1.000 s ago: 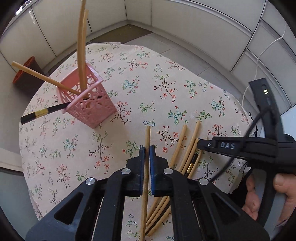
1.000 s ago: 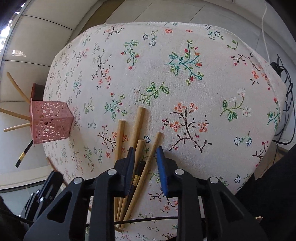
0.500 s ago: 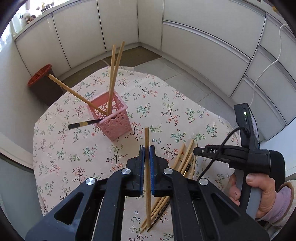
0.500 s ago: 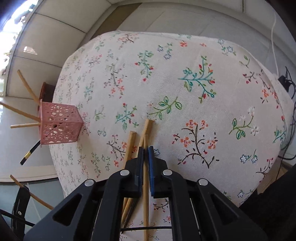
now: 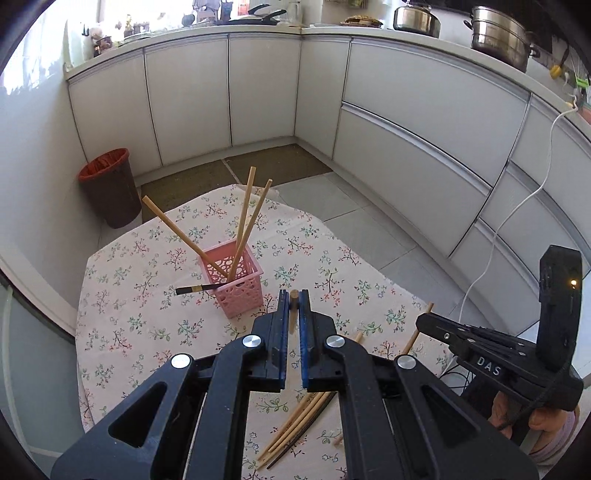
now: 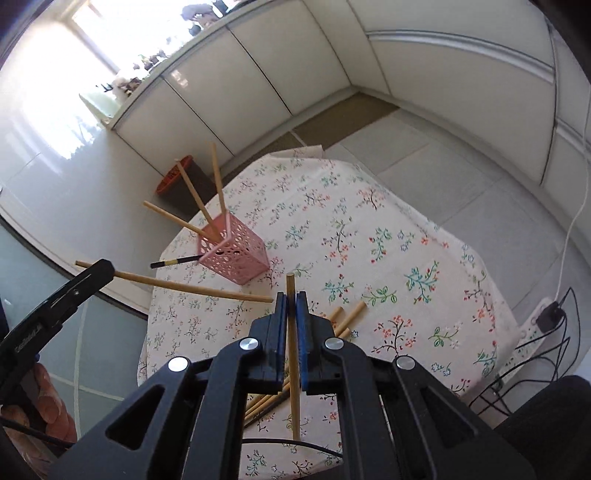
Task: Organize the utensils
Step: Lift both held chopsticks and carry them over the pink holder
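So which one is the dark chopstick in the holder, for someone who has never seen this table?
Start at the round table with the floral cloth and find the pink perforated plastic basket standing on it. Three pale bamboo chopsticks rise out of its open top. The black chopstick with a gold band instead juts out sideways, nearly level, over the basket's rim, and is the only dark one there.

Beside the perforated pink plastic basket [image 5: 236, 284], matt wooden chopsticks [image 5: 295, 417] lay on floral cloth [image 5: 147, 325]; behind it, glossy cabinet doors [image 5: 192, 99].

Red bin [image 5: 110, 188] by cabinets [image 5: 192, 99]; steel pots [image 5: 502, 33] on counter
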`<state>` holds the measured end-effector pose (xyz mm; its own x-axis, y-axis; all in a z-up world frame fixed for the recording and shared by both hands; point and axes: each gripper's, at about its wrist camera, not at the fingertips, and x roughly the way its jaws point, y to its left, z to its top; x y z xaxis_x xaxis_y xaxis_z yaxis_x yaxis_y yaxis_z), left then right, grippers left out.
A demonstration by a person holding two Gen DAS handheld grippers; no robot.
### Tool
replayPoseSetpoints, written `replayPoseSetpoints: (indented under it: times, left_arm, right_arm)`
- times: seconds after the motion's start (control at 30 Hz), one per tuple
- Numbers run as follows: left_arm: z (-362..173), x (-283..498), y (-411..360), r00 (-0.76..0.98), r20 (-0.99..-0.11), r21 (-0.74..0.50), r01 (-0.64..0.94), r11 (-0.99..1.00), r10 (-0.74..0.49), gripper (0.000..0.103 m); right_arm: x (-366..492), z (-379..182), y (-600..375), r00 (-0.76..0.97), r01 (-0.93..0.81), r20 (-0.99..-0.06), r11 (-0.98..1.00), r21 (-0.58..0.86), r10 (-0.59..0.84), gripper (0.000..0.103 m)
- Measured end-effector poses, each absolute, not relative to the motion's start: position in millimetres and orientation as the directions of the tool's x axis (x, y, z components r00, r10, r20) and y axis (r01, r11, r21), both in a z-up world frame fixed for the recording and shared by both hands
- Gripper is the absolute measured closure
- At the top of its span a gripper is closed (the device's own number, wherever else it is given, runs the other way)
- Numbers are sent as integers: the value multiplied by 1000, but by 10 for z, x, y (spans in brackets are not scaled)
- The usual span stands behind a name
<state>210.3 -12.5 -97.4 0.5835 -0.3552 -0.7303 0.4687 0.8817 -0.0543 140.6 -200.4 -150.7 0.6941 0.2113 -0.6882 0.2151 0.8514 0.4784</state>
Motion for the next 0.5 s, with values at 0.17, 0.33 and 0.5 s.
replayPoseSetpoints:
  times: [0.17,0.33,0.5]
  left_arm:
    - [-762,2112,-119,596,-704,-81,471,878,-385,99]
    - [-535,2129,-62,633,-684,-56,451,891,-363,99]
    - [-281,2231,56,674,-650,-58,416,907,-351,99]
  right_arm:
    - [1397,-1054,-2070,753,161,-627,869,468,199,98]
    - [1518,-654,-2168,795,131,-575,871,474,193,98]
    - [1679,-317,-2207,835,100,-519,875,474,185,98]
